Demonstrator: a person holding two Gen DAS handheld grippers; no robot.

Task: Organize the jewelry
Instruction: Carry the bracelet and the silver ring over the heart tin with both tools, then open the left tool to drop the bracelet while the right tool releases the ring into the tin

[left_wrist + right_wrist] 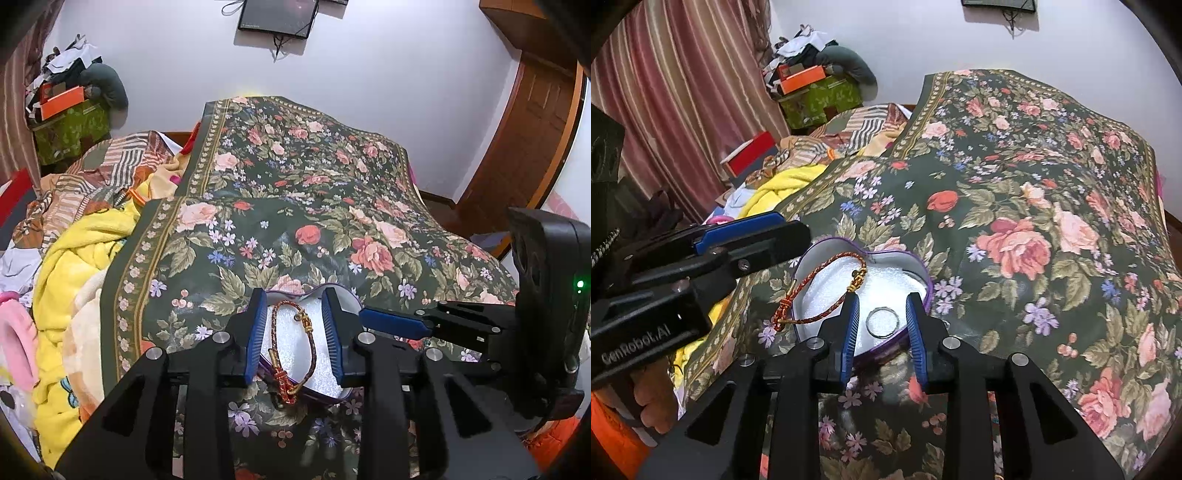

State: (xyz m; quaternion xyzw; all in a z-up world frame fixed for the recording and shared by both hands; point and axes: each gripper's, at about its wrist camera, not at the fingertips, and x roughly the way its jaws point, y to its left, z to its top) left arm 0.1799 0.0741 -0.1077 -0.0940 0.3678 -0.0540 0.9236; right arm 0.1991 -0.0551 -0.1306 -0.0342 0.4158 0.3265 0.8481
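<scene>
Your left gripper (297, 332) sits low in the frame's centre, its blue pads spread apart with the braided red-and-gold cord bracelet (291, 347) lying loose between them, untouched, half draped over the near rim of the heart-shaped purple-edged box (343, 295) with its white foam lining. Your right gripper (882, 325) also stands spread; the thin silver ring (882, 322) lies on the foam between its pads, not pinched. The box rests on the dark green floral bedspread (1015, 206).

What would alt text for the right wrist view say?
A heart-shaped purple box lined in white lies open on a dark floral bedspread, holding a braided red-and-gold bracelet partly over its rim and a silver ring seen between blue-padded open jaws.
</scene>
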